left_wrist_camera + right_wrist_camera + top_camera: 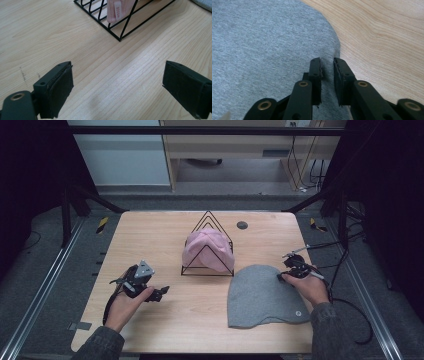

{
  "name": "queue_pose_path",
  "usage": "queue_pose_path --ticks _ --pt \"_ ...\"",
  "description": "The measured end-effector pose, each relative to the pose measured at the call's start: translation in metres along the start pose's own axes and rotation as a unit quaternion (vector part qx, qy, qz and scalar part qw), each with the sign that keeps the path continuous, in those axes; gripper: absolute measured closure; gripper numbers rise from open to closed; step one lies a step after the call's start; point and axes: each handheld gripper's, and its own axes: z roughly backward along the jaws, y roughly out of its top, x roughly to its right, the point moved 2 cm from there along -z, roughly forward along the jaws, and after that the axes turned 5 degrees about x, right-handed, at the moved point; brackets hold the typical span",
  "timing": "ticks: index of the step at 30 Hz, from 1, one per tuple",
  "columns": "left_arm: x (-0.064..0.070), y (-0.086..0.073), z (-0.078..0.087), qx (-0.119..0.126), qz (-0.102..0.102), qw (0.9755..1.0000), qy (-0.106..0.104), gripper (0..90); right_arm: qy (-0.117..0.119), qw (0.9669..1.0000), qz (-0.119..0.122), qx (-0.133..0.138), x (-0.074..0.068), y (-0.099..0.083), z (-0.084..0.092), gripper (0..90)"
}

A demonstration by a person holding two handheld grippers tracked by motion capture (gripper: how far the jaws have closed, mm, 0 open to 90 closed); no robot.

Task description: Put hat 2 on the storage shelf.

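A grey beanie (pixel 260 295) lies flat on the wooden table (pixel 150 230) at the right. My right gripper (pixel 282 276) sits at its upper right edge. In the right gripper view its jaws (pixel 327 62) stand almost together, pinching a ridge of the grey fabric (pixel 262 37) near the hem. A pink beanie (pixel 207 250) hangs in a black triangular wire rack (pixel 207 273) at the table's middle. My left gripper (pixel 162 292) rests left of the rack, open, with bare wood between its pads (pixel 117 87). The rack's corner (pixel 117 35) and the pink beanie's label (pixel 117 11) lie ahead of it.
A small dark round disc (pixel 242 225) sits in the tabletop behind the rack. Black frame rails and cables run along both sides of the table. Bare wood spreads in front of the rack and along the table's left side.
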Motion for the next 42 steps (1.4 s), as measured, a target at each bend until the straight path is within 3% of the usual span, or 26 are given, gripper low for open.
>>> queue_pose_path --ticks 4,9,15,22,31,33,35,38,42 --pt "0.0 0.0 0.0 0.0 0.0 1.0 0.0 8.9 0.005 1.0 0.002 0.003 -0.001 -0.001 0.0 84.0" --pt "0.0 0.0 0.0 0.0 0.001 1.0 0.001 9.0 0.01 0.9998 0.014 0.011 -0.005 -0.002 0.003 85.5" --pt "0.001 0.0 0.0 0.0 0.003 1.0 -0.004 8.8 -0.003 0.9976 0.045 0.053 -0.019 0.0 0.026 86.1" --pt "0.006 0.0 -0.002 -0.01 0.008 0.9996 -0.025 8.6 0.007 0.9884 0.105 0.109 -0.057 0.006 0.068 86.5" --pt "0.012 -0.002 -0.004 -0.02 0.01 0.9979 -0.061 9.3 0.021 0.9796 0.144 0.139 -0.083 0.015 0.099 86.6" --pt "0.015 -0.002 -0.004 -0.019 0.009 0.997 -0.075 9.3 0.025 0.9761 0.159 0.147 -0.093 0.019 0.109 86.6" --pt "0.018 -0.002 -0.005 -0.022 0.007 0.9959 -0.087 9.3 0.026 0.9753 0.162 0.147 -0.096 0.019 0.112 86.7" --pt "0.026 0.001 -0.004 -0.031 -0.009 0.9941 -0.103 9.2 0.031 0.971 0.178 0.157 -0.108 0.023 0.124 86.7" --pt "0.035 0.012 -0.001 -0.022 -0.015 0.9914 -0.128 9.1 0.039 0.9638 0.201 0.171 -0.125 0.033 0.144 87.0"
